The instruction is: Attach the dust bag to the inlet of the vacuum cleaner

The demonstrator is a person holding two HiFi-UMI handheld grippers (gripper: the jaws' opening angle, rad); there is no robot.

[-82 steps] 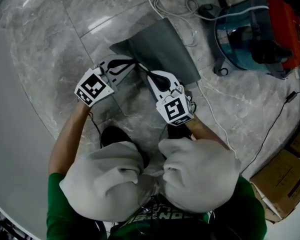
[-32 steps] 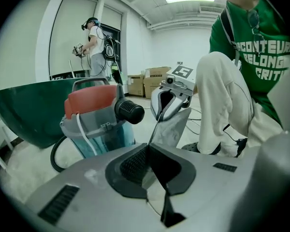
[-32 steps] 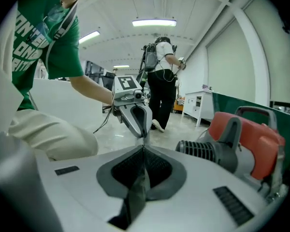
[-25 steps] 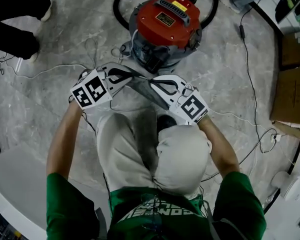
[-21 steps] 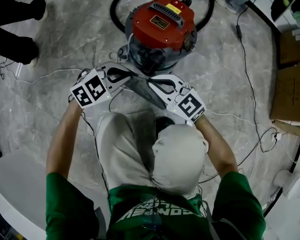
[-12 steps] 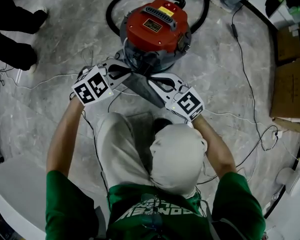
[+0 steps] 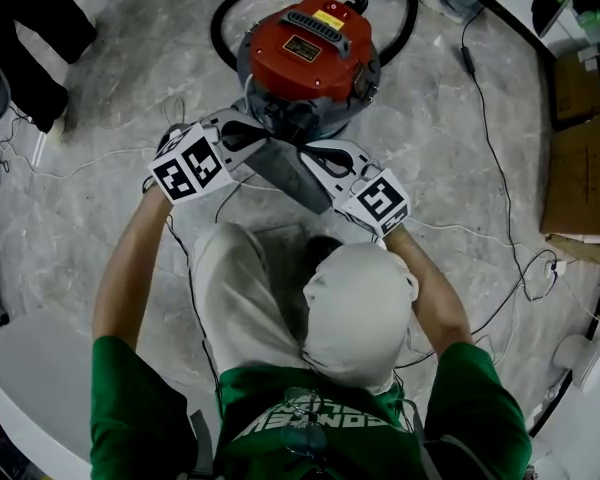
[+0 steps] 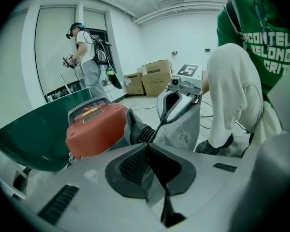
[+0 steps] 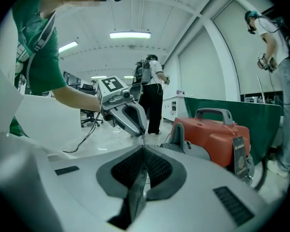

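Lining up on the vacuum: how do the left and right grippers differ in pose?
The left gripper holds the dust bag's left end, the right gripper its right end. The left gripper lies sideways along the vacuum cleaner's base; the right gripper angles diagonally towards it. Both are shut on the dust bag.

glossy plastic vacuum cleaner (image 7: 315,43), matt cloth dust bag (image 7: 288,171)
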